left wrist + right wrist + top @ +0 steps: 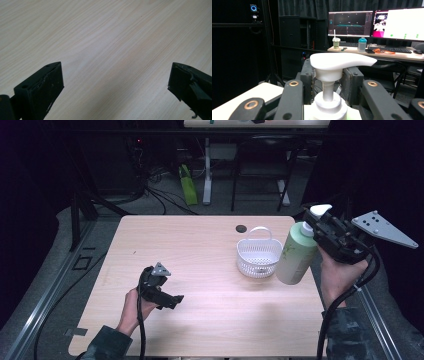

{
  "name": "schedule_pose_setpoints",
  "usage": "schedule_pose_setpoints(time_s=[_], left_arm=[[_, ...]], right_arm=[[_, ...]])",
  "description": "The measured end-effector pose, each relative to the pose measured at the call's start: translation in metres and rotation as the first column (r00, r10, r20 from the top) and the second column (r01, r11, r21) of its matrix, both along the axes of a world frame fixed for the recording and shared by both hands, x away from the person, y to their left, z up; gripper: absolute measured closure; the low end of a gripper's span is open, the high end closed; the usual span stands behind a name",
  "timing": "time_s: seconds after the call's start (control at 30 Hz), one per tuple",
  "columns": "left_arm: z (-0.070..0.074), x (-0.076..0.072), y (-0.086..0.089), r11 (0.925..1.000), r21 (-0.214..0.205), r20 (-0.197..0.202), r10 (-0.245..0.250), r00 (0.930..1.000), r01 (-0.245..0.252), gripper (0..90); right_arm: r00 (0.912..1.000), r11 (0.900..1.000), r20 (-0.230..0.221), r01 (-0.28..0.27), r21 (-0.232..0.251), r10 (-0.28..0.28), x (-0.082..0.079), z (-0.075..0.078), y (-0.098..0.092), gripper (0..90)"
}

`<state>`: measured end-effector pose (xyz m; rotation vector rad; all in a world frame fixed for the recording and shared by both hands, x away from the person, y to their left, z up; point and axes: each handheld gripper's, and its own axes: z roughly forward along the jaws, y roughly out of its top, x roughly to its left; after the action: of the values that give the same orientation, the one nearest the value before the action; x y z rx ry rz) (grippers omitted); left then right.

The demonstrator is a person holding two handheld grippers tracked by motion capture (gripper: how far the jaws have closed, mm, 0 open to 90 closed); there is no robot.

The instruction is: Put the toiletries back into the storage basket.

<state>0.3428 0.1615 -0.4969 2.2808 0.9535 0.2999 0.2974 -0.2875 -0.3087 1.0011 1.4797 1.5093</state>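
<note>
My right gripper (320,231) is clamped on the pump neck of the green bottle (296,254), which hangs lifted and tilted just right of the white basket (258,255), long axis near upright; my left gripper (159,290) rests wide and empty over the table (200,245), well apart.

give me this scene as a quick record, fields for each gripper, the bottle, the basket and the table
left gripper: open, jaws wide apart, low over bare wood
right gripper: shut on the pump bottle's neck, under the white pump head
pump bottle: pale green, held tilted above the table's right edge
basket: white, perforated, handle up, on the table just left of the bottle; contents not discernible
table: light wood; small dark round spot near the far edge
</note>
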Motion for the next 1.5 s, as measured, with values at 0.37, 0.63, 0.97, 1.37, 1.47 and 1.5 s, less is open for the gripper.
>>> schedule_pose_setpoints(time_s=[0.37, 0.63, 0.97, 1.37, 1.47, 1.5], left_arm=[[0.0, 0.0, 0.0, 1.0, 0.003, 0.003, 0.001, 1.0, -0.001, 0.0], [-0.001, 0.0, -0.001, 1.0, 0.005, 0.003, -0.004, 1.0, 0.004, 0.0], [0.0, 0.0, -0.001, 1.0, 0.004, 0.004, -0.003, 1.0, 0.003, 0.0], [0.0, 0.0, 0.0, 1.0, 0.004, 0.004, -0.003, 1.0, 0.003, 0.0], [0.0, 0.0, -0.001, 1.0, 0.003, 0.003, -0.005, 1.0, 0.005, 0.0], [0.0, 0.0, -0.001, 1.0, 0.003, 0.002, -0.006, 1.0, 0.006, 0.0]], right_arm=[[1.0, 1.0, -0.002, -0.002, -0.004, 0.002, 0.008, 0.005, 0.003, 66.6], [1.0, 1.0, 0.002, -0.005, -0.004, 0.005, 0.014, 0.008, 0.006, 66.6], [1.0, 0.9998, 0.003, -0.008, -0.017, 0.008, 0.024, 0.013, 0.013, 66.6], [0.9997, 0.9995, 0.006, -0.023, -0.022, 0.023, 0.038, 0.018, 0.023, 66.6], [0.9997, 0.9994, 0.011, -0.023, -0.026, 0.024, 0.04, 0.02, 0.025, 66.6], [0.9996, 0.9993, 0.011, -0.026, -0.028, 0.026, 0.041, 0.021, 0.026, 66.6]])
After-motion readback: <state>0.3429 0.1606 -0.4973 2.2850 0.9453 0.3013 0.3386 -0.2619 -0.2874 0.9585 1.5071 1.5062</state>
